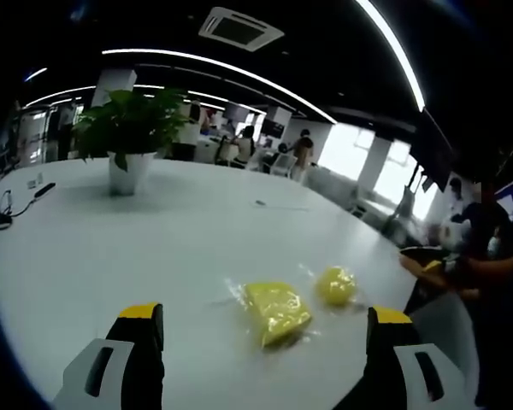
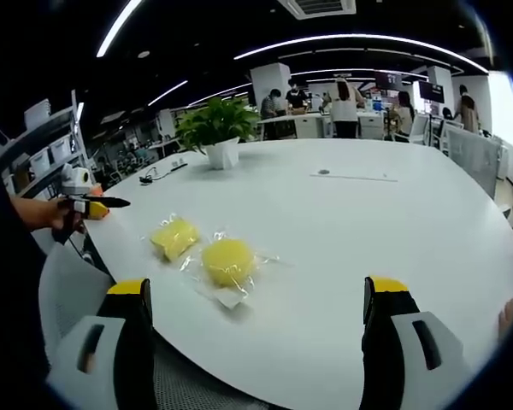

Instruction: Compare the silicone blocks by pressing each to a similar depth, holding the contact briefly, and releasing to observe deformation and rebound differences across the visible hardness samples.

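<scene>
Two yellow blocks (image 2: 228,260) (image 2: 175,237) lay on the desk (image 2: 368,222), just ahead of the empty, wide-open right hand-held gripper (image 2: 255,295).

In the left gripper view, the left gripper (image 1: 265,329) hovered over the table (image 1: 137,248) with its jaws spread wide. The square block (image 1: 276,310) lay between them, just ahead of the tips, and the round block (image 1: 336,284) sat beyond it toward the right jaw. A potted plant (image 1: 130,137) stood far ahead to the left. In the right gripper view, the right gripper (image 2: 256,303) faced the round block (image 2: 227,260), which lay just ahead nearer its left jaw, with the square block (image 2: 174,237) farther left.
</scene>
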A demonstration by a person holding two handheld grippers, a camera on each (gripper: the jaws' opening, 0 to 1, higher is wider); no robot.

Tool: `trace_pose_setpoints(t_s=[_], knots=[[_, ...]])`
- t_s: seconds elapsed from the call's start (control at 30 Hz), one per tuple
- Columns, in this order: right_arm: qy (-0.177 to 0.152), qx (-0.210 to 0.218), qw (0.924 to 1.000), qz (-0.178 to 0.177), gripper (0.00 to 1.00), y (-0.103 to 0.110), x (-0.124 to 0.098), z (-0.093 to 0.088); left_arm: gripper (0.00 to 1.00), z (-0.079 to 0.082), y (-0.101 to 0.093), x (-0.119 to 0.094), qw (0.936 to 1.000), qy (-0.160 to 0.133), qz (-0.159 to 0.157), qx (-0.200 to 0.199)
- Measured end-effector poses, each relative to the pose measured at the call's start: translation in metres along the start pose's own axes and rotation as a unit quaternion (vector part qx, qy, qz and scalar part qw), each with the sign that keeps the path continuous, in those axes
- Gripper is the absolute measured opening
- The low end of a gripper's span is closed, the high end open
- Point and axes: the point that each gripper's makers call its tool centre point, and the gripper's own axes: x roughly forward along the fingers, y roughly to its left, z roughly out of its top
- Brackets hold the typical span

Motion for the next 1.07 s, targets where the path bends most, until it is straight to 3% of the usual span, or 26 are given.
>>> trace_pose_setpoints(t_s=[1.07], knots=[[0.001,0.009,1.0000,-0.004,0.96,-0.0025,-0.0056,-0.0044,1.00,0.0031,-0.0006,-0.0008,1.0000,0.002,-0.002,0.010]])
